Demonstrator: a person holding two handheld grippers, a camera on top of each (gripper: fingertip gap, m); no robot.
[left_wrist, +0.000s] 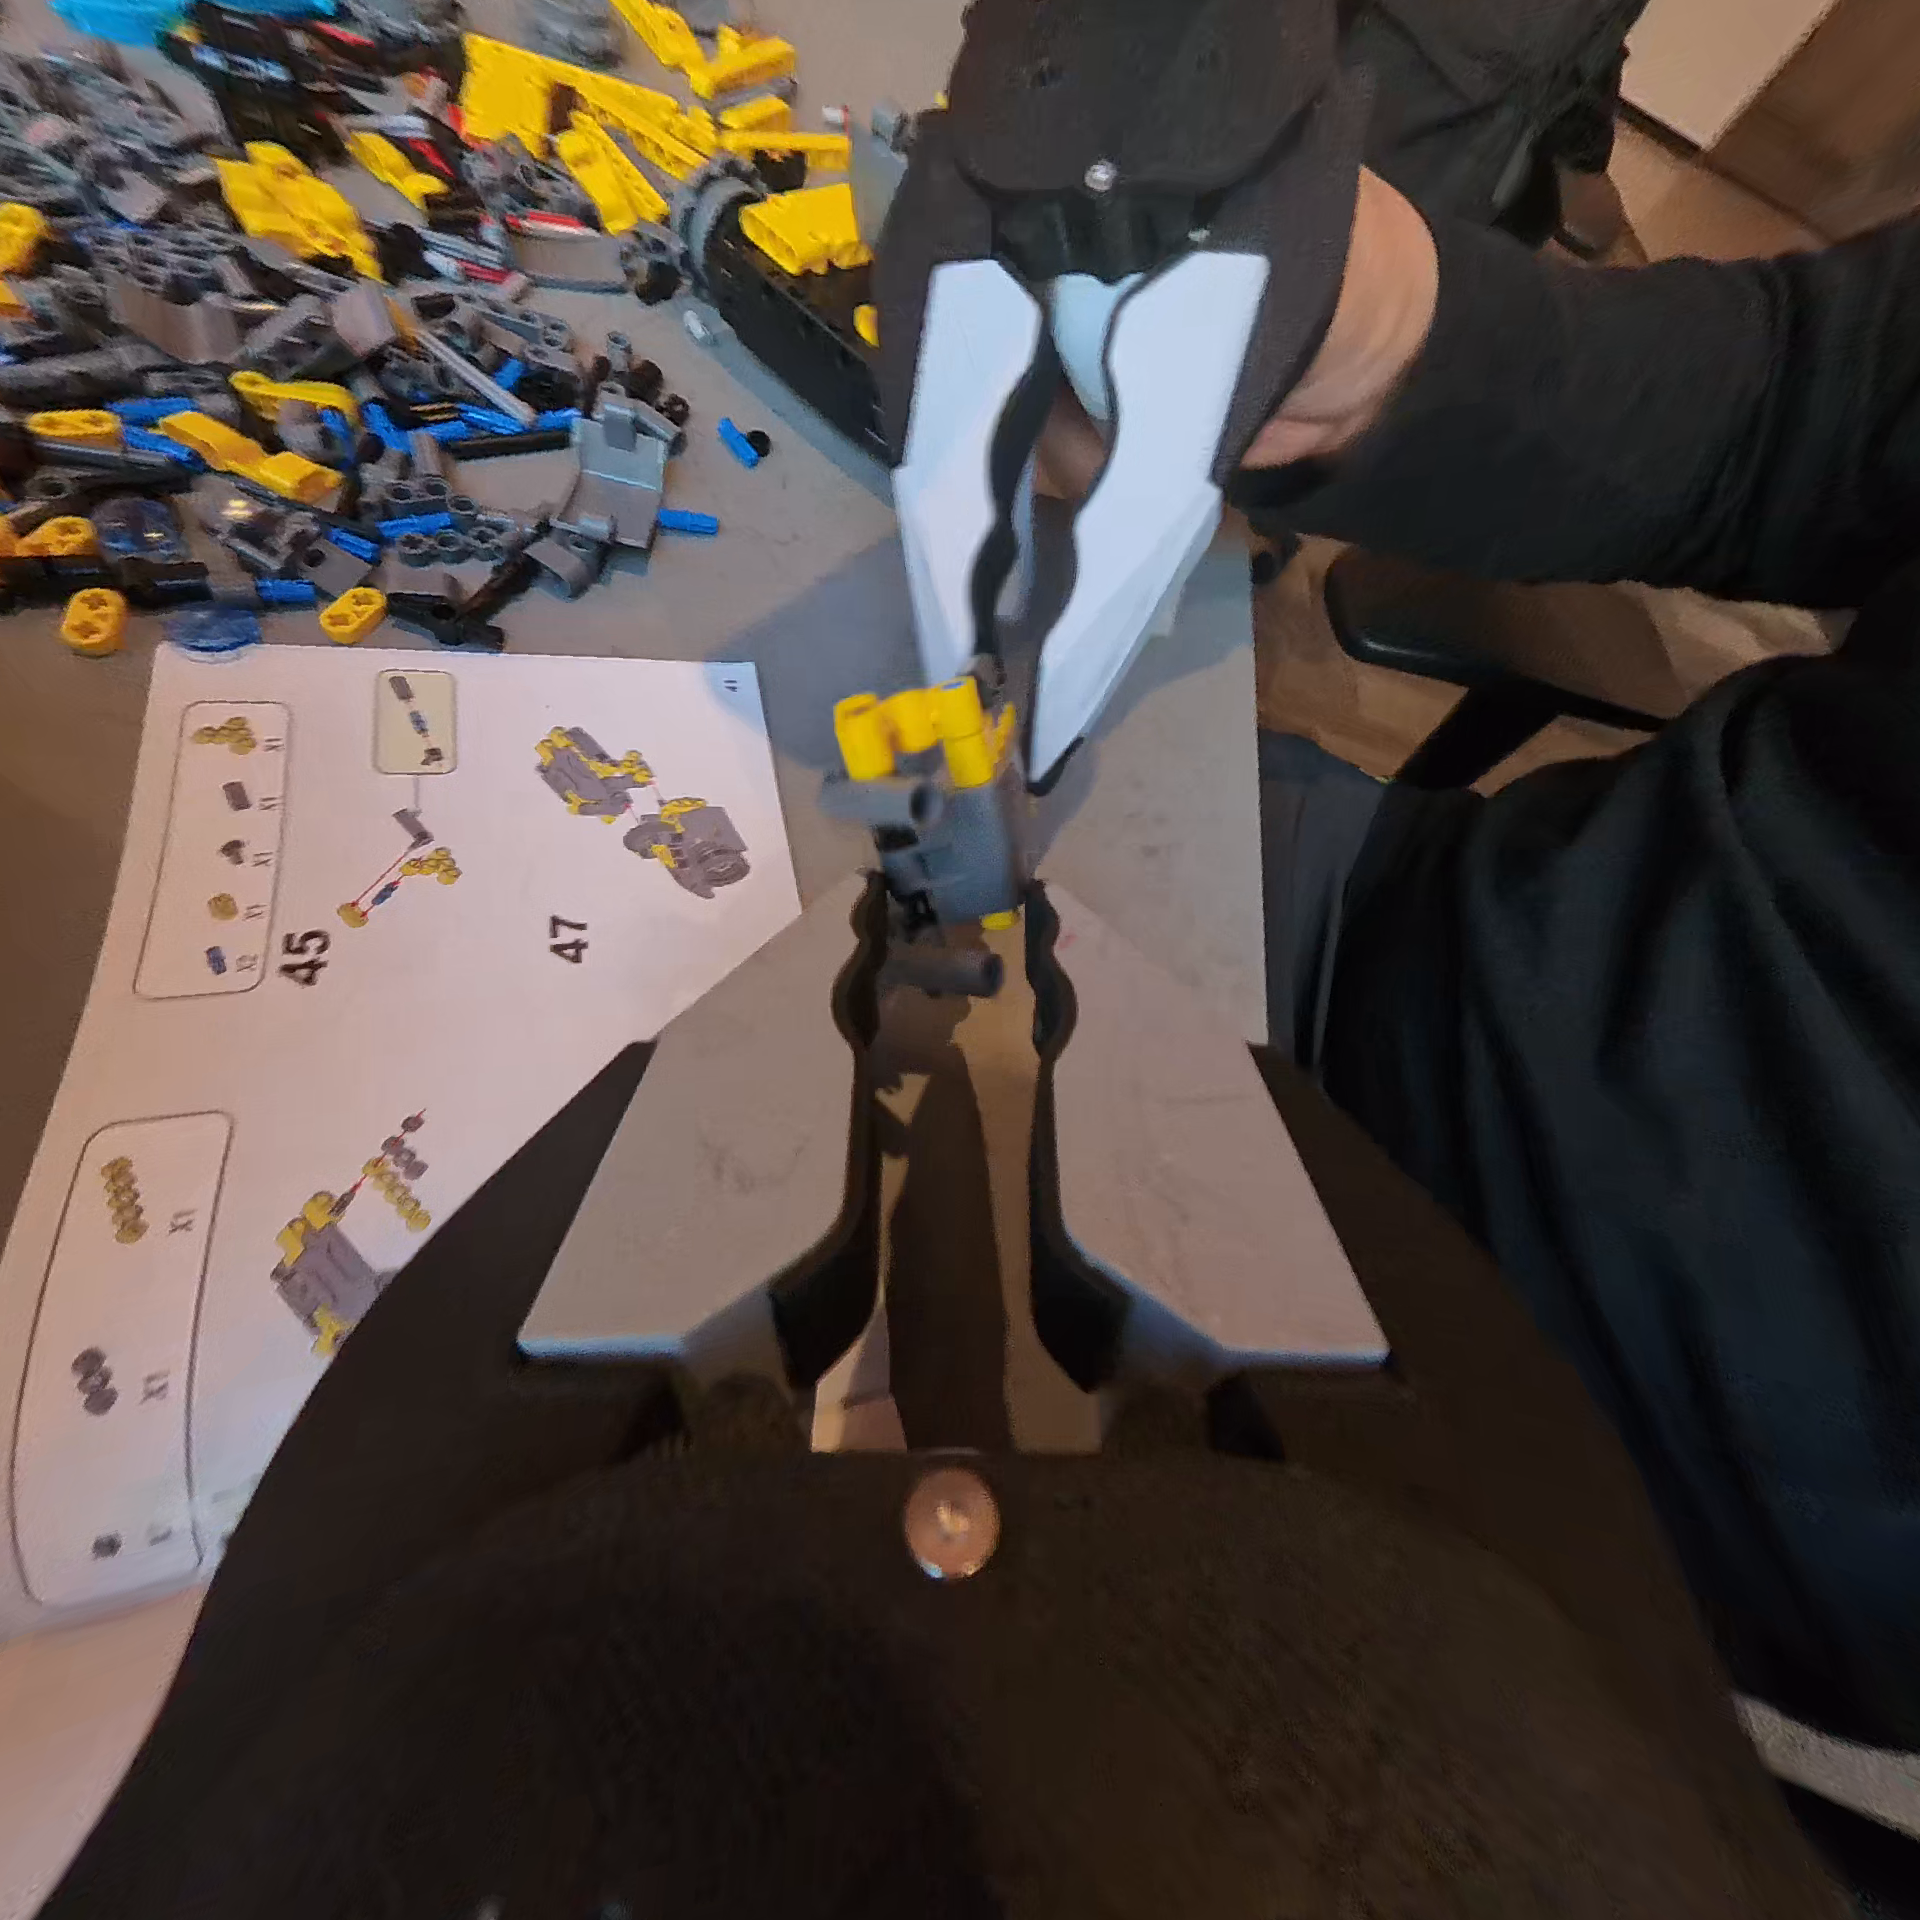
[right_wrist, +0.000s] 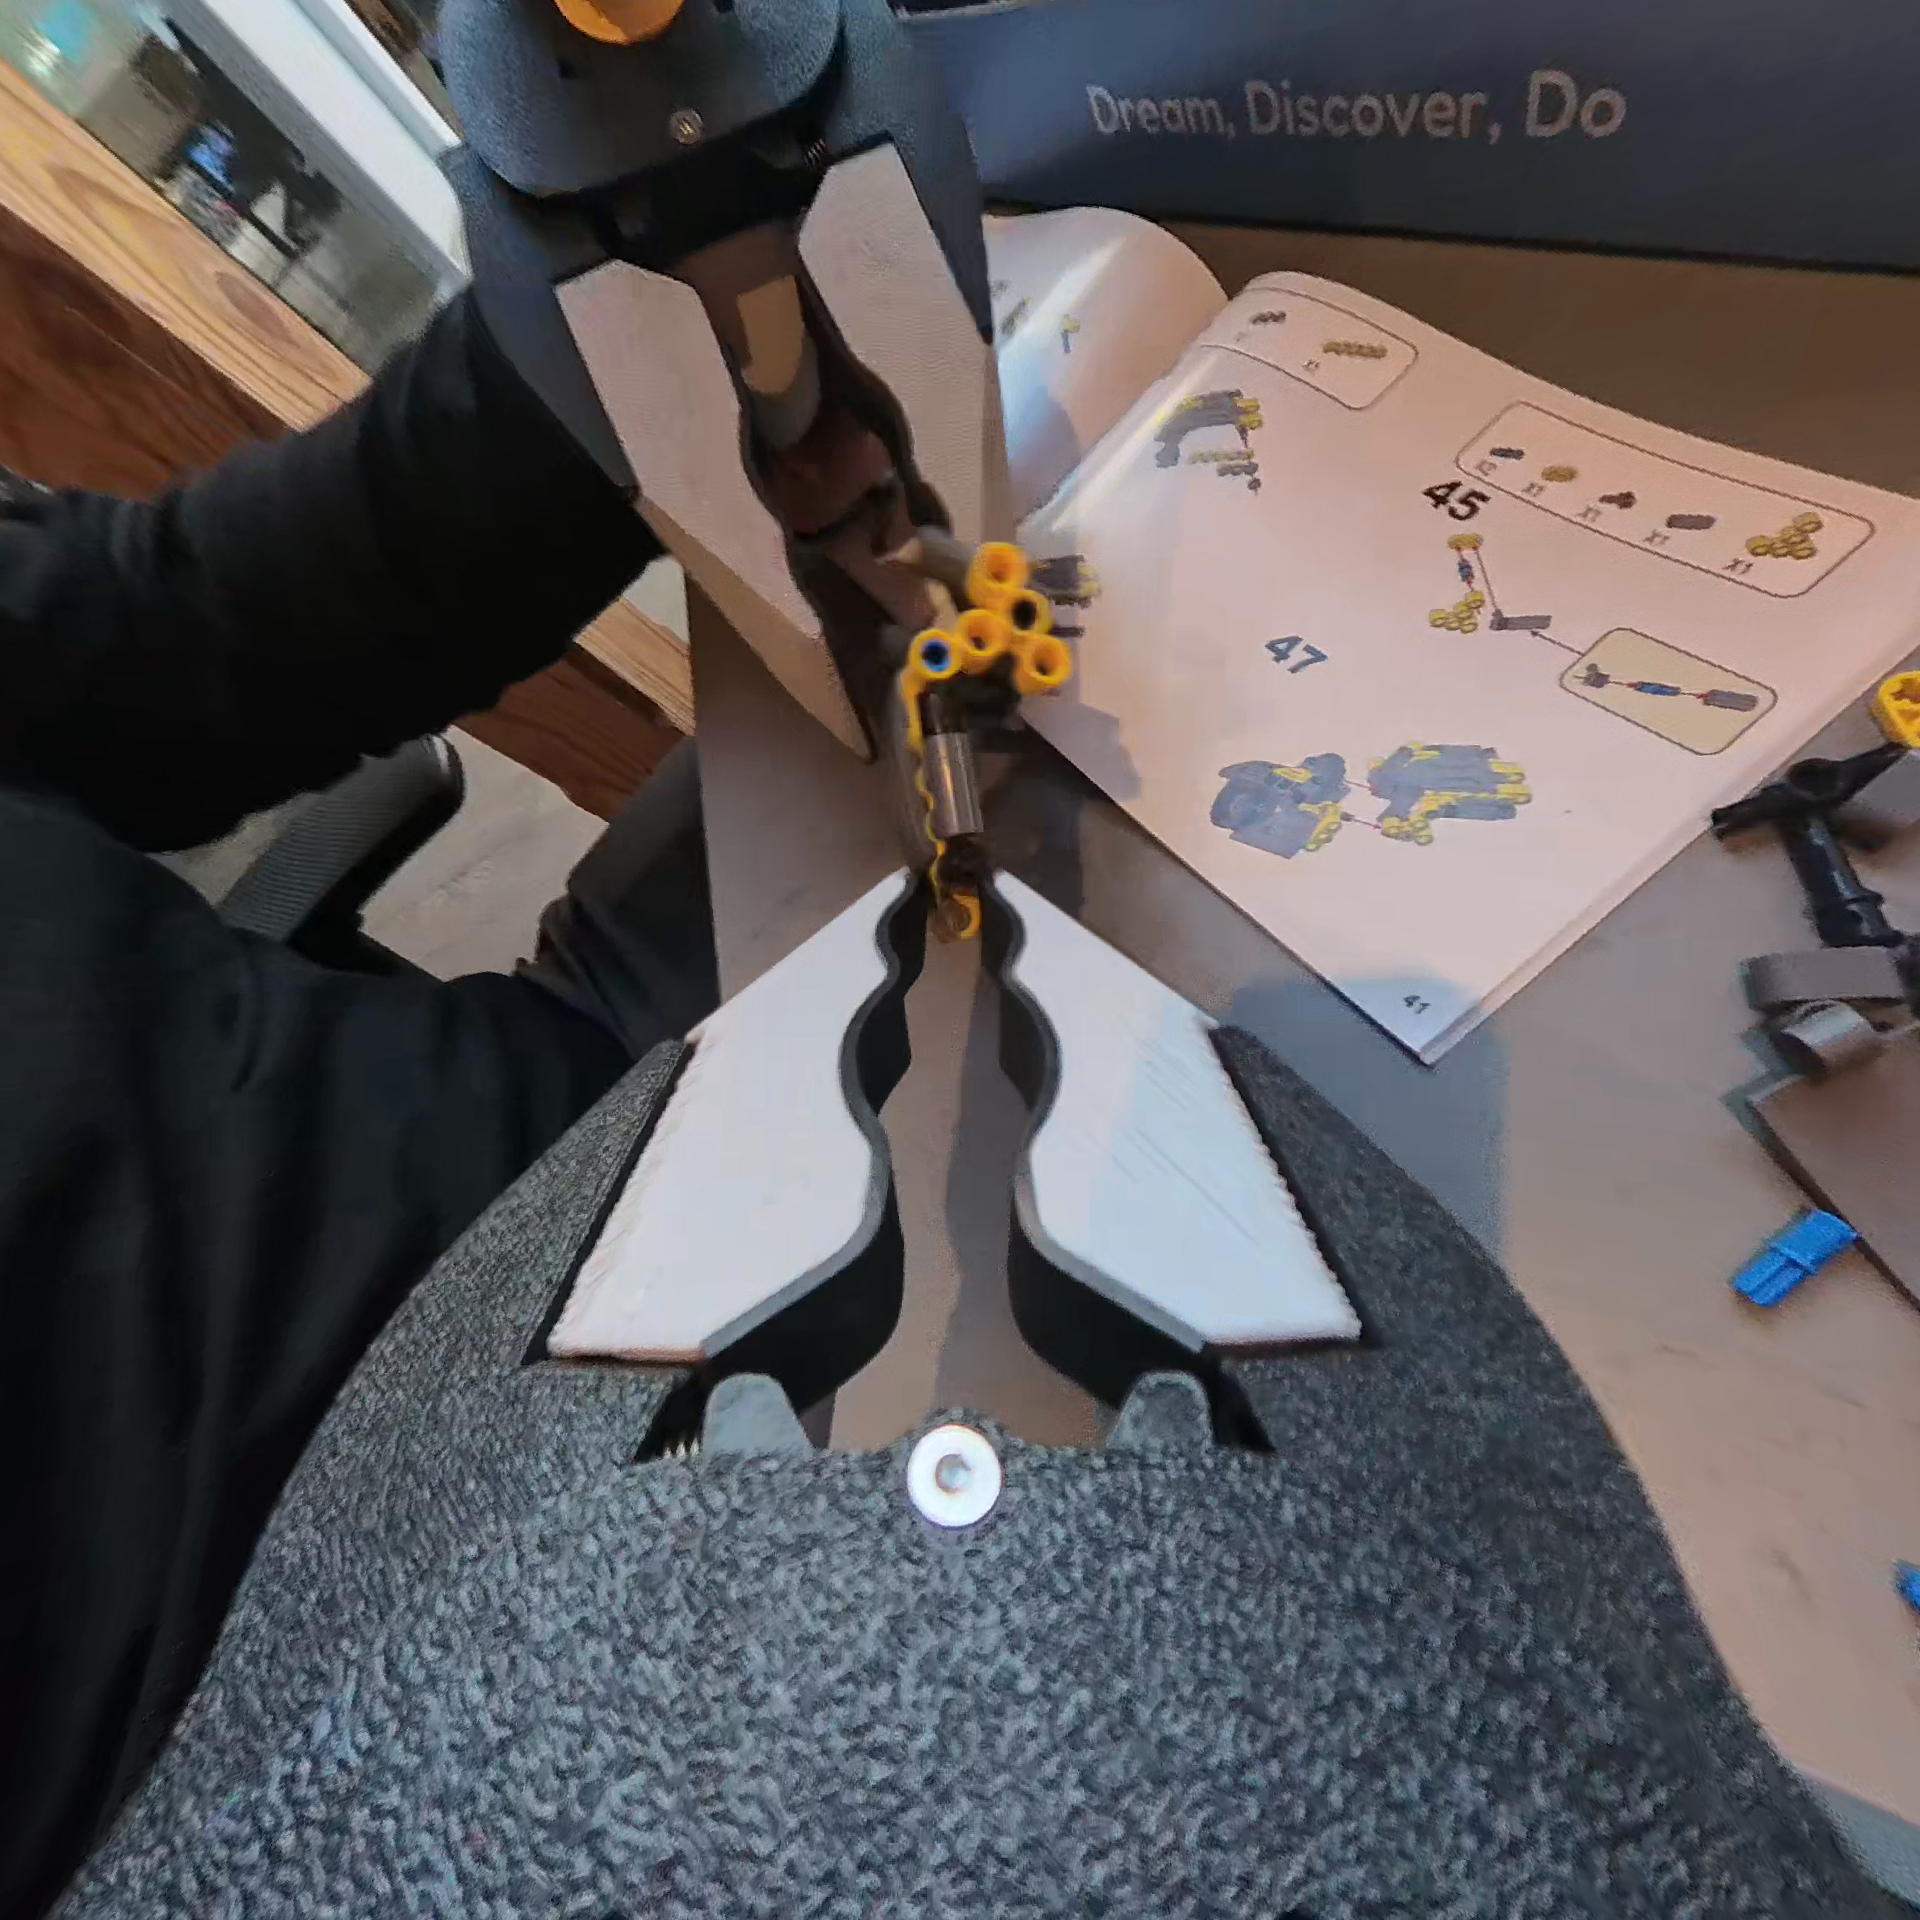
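A small grey and yellow brick assembly is held in the air between both grippers, above the grey table's near edge. My left gripper is shut on its grey lower end. My right gripper comes in from above and is shut on its yellow end. In the right wrist view the right gripper pinches a thin yellow part of the assembly, and the left gripper grips it from the far side. A grey pin sticks out of the assembly.
An open instruction booklet lies on the table beside the grippers; it also shows in the right wrist view. A large pile of yellow, grey, black and blue pieces fills the far left. A blue pin and a black piece lie to the right. A person's black sleeve reaches in. Left and right tips are no more than a few centimetres apart. The blue pin sits 12 cm or so from the ends of my right fingers.
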